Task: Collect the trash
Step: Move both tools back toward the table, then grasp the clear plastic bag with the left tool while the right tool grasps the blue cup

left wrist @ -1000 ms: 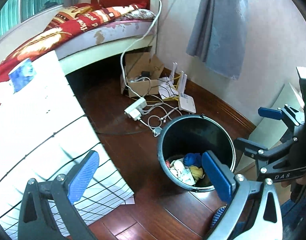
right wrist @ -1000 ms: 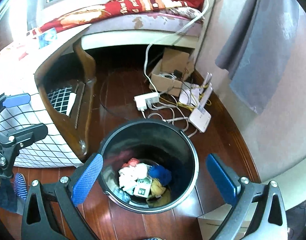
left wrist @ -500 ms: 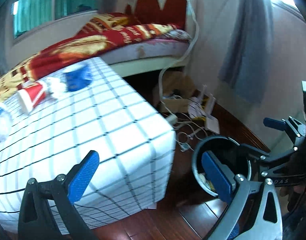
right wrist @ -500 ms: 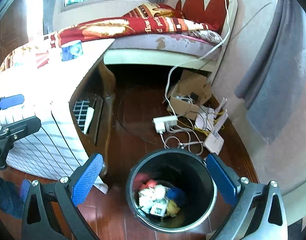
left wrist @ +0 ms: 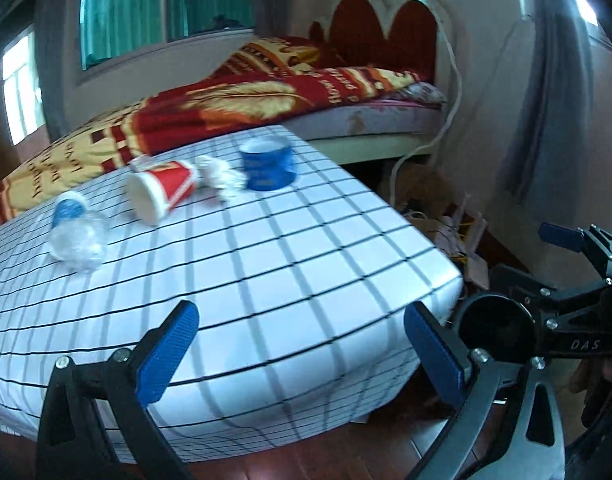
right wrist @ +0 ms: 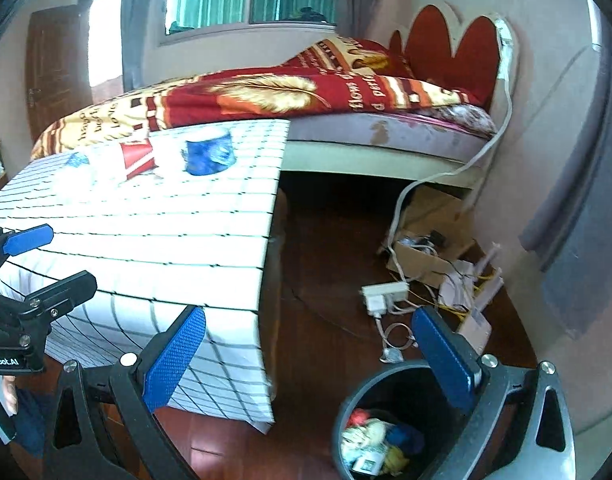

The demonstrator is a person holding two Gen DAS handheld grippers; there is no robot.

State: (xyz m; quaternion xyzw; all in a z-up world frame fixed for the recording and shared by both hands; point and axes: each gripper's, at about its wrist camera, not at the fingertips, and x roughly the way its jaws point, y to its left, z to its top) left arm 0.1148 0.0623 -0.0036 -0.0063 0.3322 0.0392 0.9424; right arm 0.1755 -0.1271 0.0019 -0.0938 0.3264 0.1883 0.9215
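Both tools, left (left wrist: 302, 350) and right (right wrist: 310, 354), gape empty; bin (right wrist: 348, 408) partly hidden behind right tool

The left wrist camera looks forward between the open fingers of the left gripper (left wrist: 300, 354), set low and close over the near edge of the checked table (left wrist: 266, 264), facing the bed (left wrist: 266, 100) beyond it. The right wrist camera looks along the right gripper (right wrist: 312, 356) from farther right, facing the table's corner, the floor and the bin (right wrist: 346, 412) below its right finger. Both views share the table, bed and bin (left wrist: 492, 330), and each catches the other gripper at its edge.
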